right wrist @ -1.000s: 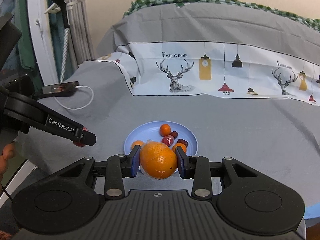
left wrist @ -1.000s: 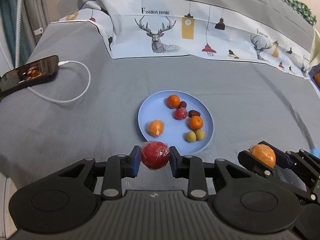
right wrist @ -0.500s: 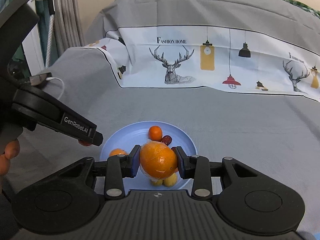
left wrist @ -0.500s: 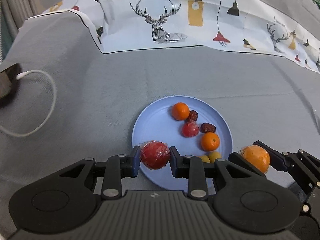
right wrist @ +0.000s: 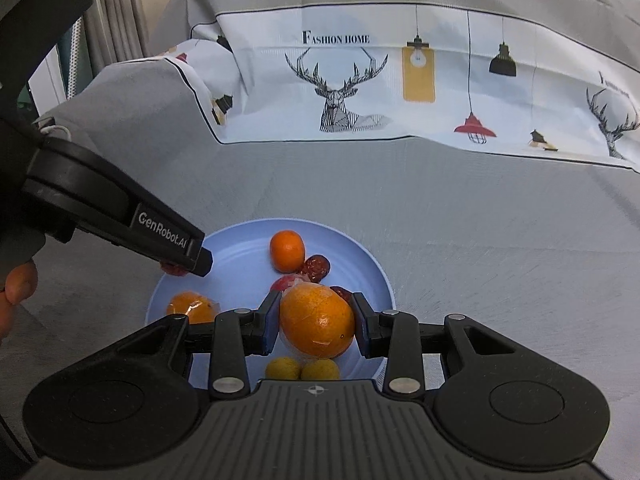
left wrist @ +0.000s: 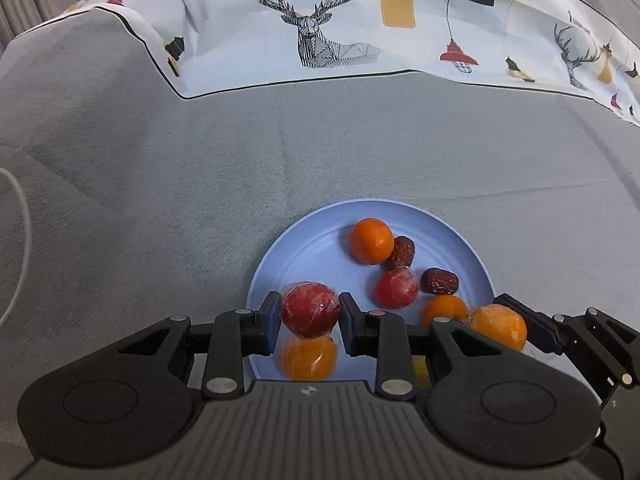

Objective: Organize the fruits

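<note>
A light blue plate [left wrist: 316, 248] [right wrist: 360, 264] lies on the grey bedcover and holds several small fruits: a tangerine [left wrist: 371, 240] [right wrist: 286, 250], dark red dates [left wrist: 440, 281], a wrapped red fruit [left wrist: 397, 289], a wrapped orange [left wrist: 308, 357] [right wrist: 190, 307] and two yellow fruits [right wrist: 282, 369]. My left gripper [left wrist: 309, 318] is shut on a wrapped red fruit [left wrist: 309, 309] above the plate's near-left part. My right gripper [right wrist: 316, 325] is shut on a wrapped large orange [right wrist: 317, 322] [left wrist: 498, 326] over the plate's near-right part.
A patterned white cloth with deer and lamps [left wrist: 360, 20] [right wrist: 400, 80] lies beyond the plate. A white cable [left wrist: 16, 248] runs along the far left. A person's fingers [right wrist: 16, 284] show at the left edge of the right wrist view, behind the left gripper's body [right wrist: 100, 208].
Both grippers have come forward and down over the plate, each still holding its fruit. The phone has left the left wrist view.
</note>
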The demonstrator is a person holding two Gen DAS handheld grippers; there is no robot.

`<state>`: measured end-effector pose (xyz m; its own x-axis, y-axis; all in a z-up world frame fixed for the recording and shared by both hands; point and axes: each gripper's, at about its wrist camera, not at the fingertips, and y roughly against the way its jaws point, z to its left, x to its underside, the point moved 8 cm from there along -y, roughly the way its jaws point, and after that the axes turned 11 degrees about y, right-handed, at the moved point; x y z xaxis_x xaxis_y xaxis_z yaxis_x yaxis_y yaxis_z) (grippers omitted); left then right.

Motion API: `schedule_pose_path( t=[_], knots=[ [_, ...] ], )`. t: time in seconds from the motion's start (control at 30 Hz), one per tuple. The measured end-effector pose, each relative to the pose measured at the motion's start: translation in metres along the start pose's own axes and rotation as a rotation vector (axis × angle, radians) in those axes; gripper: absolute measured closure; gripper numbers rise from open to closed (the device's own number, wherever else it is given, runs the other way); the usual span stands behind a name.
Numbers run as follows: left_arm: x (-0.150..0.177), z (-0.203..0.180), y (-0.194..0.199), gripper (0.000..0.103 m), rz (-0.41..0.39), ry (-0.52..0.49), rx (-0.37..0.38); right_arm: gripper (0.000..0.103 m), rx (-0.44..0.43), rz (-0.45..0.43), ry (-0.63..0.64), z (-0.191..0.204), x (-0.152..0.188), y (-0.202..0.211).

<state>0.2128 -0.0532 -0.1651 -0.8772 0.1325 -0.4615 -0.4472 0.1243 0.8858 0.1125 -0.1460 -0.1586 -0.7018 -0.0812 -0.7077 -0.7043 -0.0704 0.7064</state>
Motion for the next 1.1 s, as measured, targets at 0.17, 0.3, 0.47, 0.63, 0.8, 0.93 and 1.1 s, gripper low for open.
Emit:
schedule_pose_path(
  t=[0.17, 0.3, 0.47, 0.63, 0.8, 0.93, 1.1],
  knots=[
    [-0.001, 0.000, -0.011, 0.069, 0.009, -0.010, -0.010, 0.064, 0.001, 0.012, 0.011, 0.000, 0.002, -0.009],
    [-0.003, -0.002, -0.018, 0.064, 0.008, -0.022, -0.022, 0.064, 0.009, 0.022, 0.025, -0.001, 0.002, -0.015],
    [-0.006, 0.000, -0.011, 0.000, -0.078, -0.027, -0.041, 0.020, 0.018, 0.043, 0.069, 0.001, 0.000, -0.018],
    [0.005, 0.001, 0.008, 0.000, -0.069, -0.083, -0.062, 0.010, 0.022, 0.041, 0.078, 0.002, 0.002, 0.007],
    [0.027, 0.009, 0.044, 0.000, -0.062, -0.047, -0.049, 0.007, 0.028, 0.044, 0.045, 0.007, 0.010, 0.045],
    [0.045, 0.014, 0.074, 0.000, -0.075, -0.032, -0.045, 0.005, 0.059, 0.021, 0.022, 0.011, 0.014, 0.075],
    [0.066, 0.023, 0.101, 0.000, -0.086, 0.001, -0.054, 0.003, 0.108, -0.013, -0.004, 0.014, 0.015, 0.104]
  ],
)
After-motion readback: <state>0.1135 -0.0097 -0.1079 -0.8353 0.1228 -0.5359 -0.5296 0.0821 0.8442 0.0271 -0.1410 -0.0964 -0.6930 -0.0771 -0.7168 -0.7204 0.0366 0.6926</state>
